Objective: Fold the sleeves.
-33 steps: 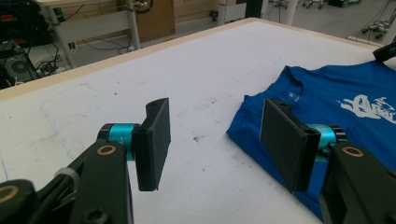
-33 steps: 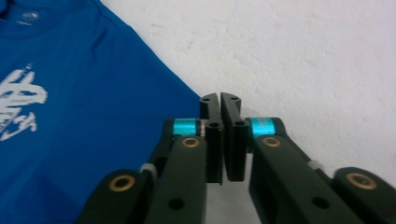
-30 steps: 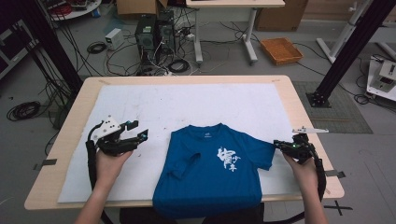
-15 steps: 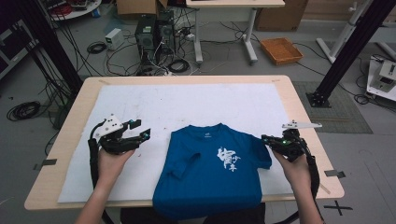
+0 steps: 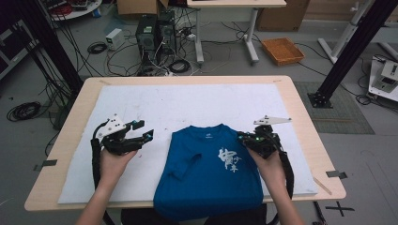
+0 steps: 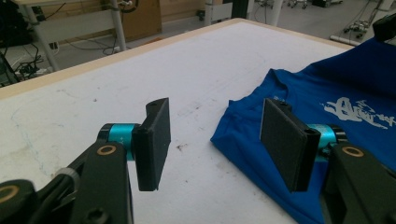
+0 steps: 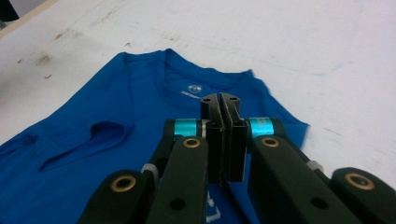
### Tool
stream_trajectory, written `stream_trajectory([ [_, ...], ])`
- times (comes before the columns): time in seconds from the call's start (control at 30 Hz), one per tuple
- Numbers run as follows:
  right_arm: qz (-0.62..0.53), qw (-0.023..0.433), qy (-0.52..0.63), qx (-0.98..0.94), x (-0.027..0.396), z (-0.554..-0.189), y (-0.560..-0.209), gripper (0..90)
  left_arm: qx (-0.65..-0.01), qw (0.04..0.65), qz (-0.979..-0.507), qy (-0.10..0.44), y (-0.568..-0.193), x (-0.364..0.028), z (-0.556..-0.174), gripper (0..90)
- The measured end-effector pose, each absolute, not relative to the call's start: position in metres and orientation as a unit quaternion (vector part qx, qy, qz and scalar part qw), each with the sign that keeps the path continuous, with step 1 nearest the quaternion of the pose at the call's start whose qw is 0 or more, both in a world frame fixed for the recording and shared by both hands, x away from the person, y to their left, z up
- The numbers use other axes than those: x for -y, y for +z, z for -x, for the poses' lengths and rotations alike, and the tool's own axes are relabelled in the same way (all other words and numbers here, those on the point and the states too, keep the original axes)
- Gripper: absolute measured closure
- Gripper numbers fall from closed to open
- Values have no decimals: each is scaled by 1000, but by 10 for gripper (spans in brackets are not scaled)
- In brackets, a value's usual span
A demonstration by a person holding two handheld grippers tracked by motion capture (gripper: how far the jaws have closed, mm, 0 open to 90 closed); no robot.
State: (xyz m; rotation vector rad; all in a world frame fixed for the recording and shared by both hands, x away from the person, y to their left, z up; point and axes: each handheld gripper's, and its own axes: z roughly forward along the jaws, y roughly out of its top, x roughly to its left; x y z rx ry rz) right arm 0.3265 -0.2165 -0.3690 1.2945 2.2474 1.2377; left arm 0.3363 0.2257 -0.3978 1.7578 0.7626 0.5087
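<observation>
A blue T-shirt (image 5: 206, 173) with white print lies front-up on the white mat (image 5: 187, 103), its hem hanging over the table's near edge. My left gripper (image 5: 144, 130) hovers just left of the shirt's shoulder, open with nothing between its pads (image 6: 215, 140); the shirt (image 6: 355, 84) lies beyond its right jaw. My right gripper (image 5: 241, 137) is at the shirt's right shoulder, jaws shut (image 7: 220, 100), and the right sleeve is drawn in with it. The shirt's collar (image 7: 191, 88) lies ahead of the shut jaws. The pinched cloth itself is hidden.
The wooden table (image 5: 187, 79) carries the mat, which is bare behind the shirt and on both sides. On the floor beyond are computers, cables and an orange tray (image 5: 283, 50). A black frame post (image 5: 347, 51) stands at the right.
My right gripper has moved left and away from me, from the outspread sleeve to the shoulder, and the sleeve has come in with it. The left gripper has barely moved.
</observation>
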Motion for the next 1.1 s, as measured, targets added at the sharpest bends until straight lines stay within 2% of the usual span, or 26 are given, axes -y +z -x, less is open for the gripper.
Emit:
stream_trajectory([
  [0.17,-438,128,420,-784,192,-335,-379,890,-319,546,-745,213,-398,-224,-336,431],
  [0.23,-433,124,418,-789,184,-338,-384,865,-319,546,-745,212,-398,-223,-336,431],
  [0.37,-427,122,422,-790,182,-341,-386,759,-318,545,-747,210,-399,-223,-336,431],
  [0.53,-417,131,452,-778,204,-340,-382,675,-316,546,-747,209,-399,-221,-335,431],
  [0.7,-419,148,481,-755,238,-339,-377,494,-320,546,-746,206,-397,-219,-335,430],
  [0.73,-419,148,481,-755,238,-339,-377,494,-320,546,-746,206,-397,-219,-335,426],
  [0.83,-433,167,496,-734,264,-339,-374,407,-322,541,-749,207,-398,-217,-335,423],
  [1.1,-463,187,503,-705,297,-338,-379,368,-330,535,-749,209,-402,-215,-337,406],
])
